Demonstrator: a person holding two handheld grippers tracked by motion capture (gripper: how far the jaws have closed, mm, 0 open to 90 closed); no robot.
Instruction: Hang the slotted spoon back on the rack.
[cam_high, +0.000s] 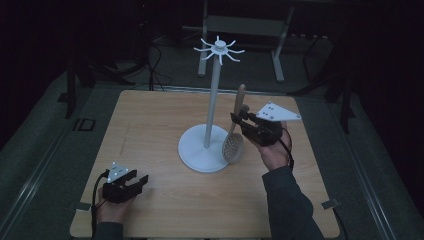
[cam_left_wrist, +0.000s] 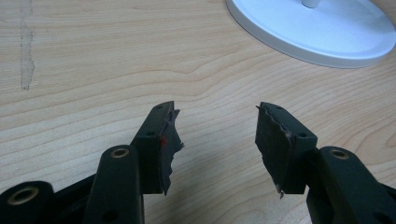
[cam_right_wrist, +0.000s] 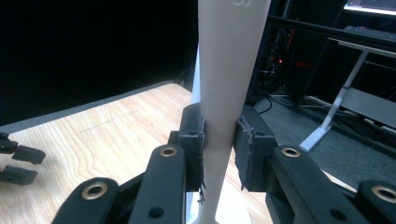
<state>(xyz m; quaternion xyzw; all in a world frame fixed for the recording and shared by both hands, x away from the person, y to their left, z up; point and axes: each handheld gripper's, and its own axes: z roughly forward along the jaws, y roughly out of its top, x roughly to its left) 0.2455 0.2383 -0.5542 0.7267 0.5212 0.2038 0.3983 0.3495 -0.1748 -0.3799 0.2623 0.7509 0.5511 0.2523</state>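
The high view looks forward and down over my table (cam_high: 150, 210). My left gripper view sits low, close to the wood, facing the stand's base (cam_left_wrist: 317, 32). My right gripper view looks level across the table, sharing that tabletop.

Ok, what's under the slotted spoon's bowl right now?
The slotted spoon, clamped by the right gripper, hangs bowl-down over the rim of the white stand's base and the table. The spot directly beneath is covered by the bowl.
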